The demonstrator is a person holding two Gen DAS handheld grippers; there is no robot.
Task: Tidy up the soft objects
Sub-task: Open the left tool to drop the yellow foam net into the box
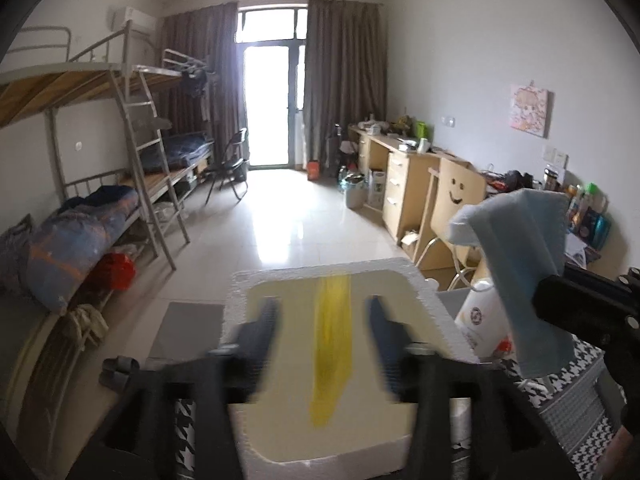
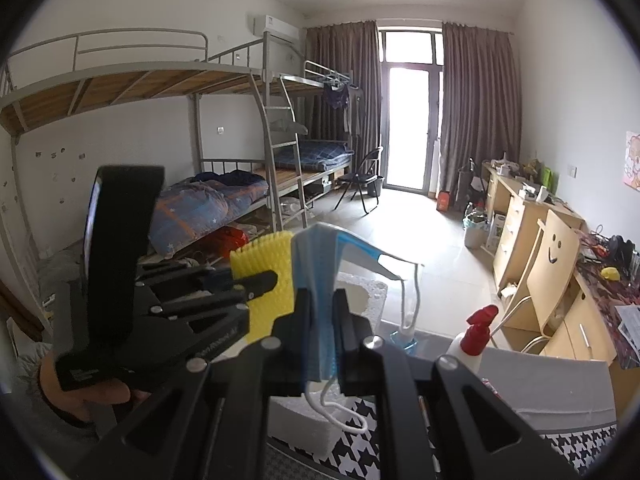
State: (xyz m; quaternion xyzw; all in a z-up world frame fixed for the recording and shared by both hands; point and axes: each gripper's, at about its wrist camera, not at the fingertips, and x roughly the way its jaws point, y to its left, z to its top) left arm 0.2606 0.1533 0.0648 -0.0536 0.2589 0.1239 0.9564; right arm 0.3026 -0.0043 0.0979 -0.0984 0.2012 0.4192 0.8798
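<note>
Pale blue mask (image 2: 316,280): folded, pinched upright between my right gripper's (image 2: 322,312) fingers; white ear loops dangle, one below the jaws, one off to the right.
Right gripper: clamped on the pale blue mask, held above and just right of the foam box (image 1: 440,312).
Yellow silicone piece (image 2: 266,280): bristled; in the right wrist view I see it gripped by my left gripper (image 1: 324,344). In the left wrist view it is a blurred yellow streak between the fingers, over the foam box.
Left gripper: closed on the yellow silicone piece, jaws only partly drawn together.
Foam box: white polystyrene, cream interior, my landmark.
Spray bottle (image 2: 476,336): red trigger, white body, right of the foam box; label too blurred to read.
Houndstooth cloth (image 2: 360,444): black-and-white, under the foam box.
Chair (image 2: 556,256): beyond the foam box to the right, smiley face drawn on its back.
Writing: I can read none anywhere.
</note>
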